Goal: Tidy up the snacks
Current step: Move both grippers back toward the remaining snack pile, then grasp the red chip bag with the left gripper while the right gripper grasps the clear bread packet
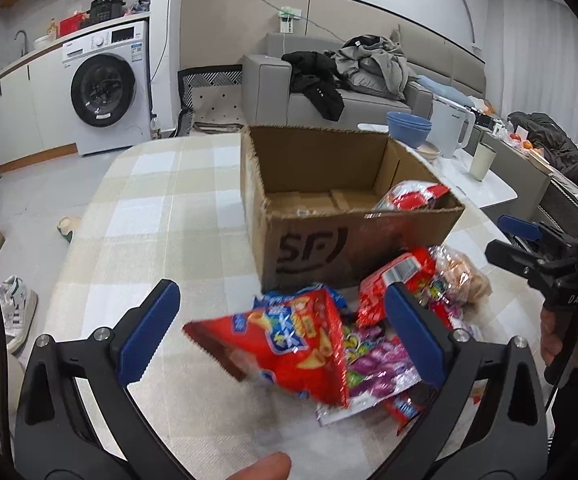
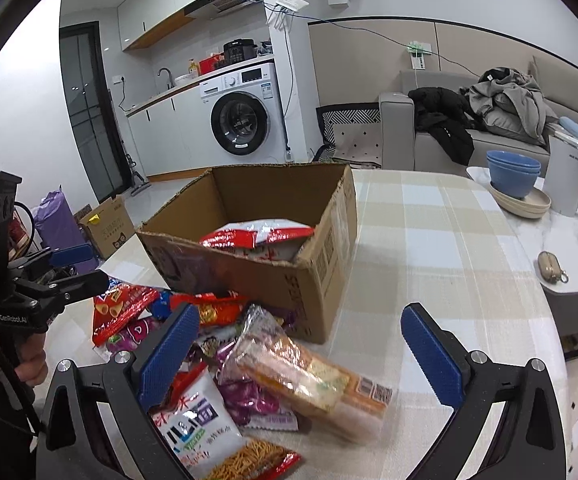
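I see both grippers tipped downward over the checked beige tablecloth [image 1: 161, 208], each held from behind in a hand.

The open brown cardboard box [image 1: 329, 236] sits at twelve o'clock from the left gripper [image 1: 281, 336], whose blue-padded jaws stand wide apart with nothing pressed between them. A red crisp packet [image 1: 289, 344] lies blurred in that gap, touching neither pad that I can make out, on the heap of snack packets at the box's near wall.

The right gripper [image 2: 305, 352] is likewise spread wide and clamps nothing; a clear-wrapped orange biscuit pack [image 2: 313, 376] lies between its jaws.

The left view shows the right gripper at three o'clock with a hand [image 1: 569, 340] on its handle, and a fingertip [image 1: 265, 468] at six o'clock. The right view shows the left gripper at nine o'clock, and looks into the box, where a red-and-white packet [image 2: 257, 236] rests. Only this view shows the white noodle-snack bag [image 2: 205, 428] at seven o'clock.
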`<state>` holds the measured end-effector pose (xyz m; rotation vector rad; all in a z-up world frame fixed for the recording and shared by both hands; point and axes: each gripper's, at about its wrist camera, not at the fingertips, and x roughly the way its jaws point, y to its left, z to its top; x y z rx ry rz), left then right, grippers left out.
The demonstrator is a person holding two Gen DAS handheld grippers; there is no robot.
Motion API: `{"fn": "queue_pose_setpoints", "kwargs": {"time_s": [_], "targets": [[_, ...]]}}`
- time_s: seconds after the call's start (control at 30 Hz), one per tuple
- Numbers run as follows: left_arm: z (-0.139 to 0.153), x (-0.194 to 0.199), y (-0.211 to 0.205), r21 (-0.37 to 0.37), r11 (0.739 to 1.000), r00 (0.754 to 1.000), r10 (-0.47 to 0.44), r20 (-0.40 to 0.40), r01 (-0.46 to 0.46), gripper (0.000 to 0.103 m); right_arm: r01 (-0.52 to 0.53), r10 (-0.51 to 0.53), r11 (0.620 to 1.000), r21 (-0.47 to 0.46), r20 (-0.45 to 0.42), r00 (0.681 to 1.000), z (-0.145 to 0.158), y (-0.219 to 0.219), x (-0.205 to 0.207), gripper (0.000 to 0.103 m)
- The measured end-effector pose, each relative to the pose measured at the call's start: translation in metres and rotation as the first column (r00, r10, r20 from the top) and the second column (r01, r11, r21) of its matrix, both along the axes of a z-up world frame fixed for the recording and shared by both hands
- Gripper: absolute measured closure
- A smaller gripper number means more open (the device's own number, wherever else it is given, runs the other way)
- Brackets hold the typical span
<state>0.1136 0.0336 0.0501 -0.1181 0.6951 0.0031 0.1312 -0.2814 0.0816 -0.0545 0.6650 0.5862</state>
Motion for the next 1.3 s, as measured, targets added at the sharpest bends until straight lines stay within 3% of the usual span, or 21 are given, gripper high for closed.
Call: {"fn": "queue_pose_setpoints", "kwargs": {"time_s": [0.43, 0.53, 0.77, 0.93, 1.3], "targets": [[-0.012, -0.006, 0.013, -0.021, 1.000, 0.998, -0.007, -0.061, 0.005, 0.001, -0.007, 0.005, 1.000, -0.024, -0.059, 0.998, -0.013, -0.008, -0.005, 0.000], [-0.015, -0.003, 0.011, -0.017, 1.000, 0.997, -0.011, -0.074, 0.010, 0.001, -0.028, 0.024, 0.997, -0.068, -0.058, 0.998, -0.018, -0.008, -0.005, 0.000], [-0.026, 0.005, 0.003, 0.001, 1.000, 0.994, -0.020, -0.105, 0.020, 0.001, -0.034, 0.022, 0.996, -0.088, -0.129, 0.991, -0.035, -0.015, 0.007, 0.000], [-0.031, 0.006, -0.001, 0.002, 0.999, 0.993, -0.032, -0.114, 0.033, 0.001, -0.052, 0.048, 0.998, -0.017, -0.200, 0.979, -0.046, -0.020, 0.014, 0.000], [-0.032, 0.006, -0.002, 0.003, 0.999, 0.993, -0.037, -0.114, 0.038, 0.001, -0.044, 0.035, 0.998, -0.037, -0.228, 0.973, -0.061, -0.007, 0.024, 0.000]]}}
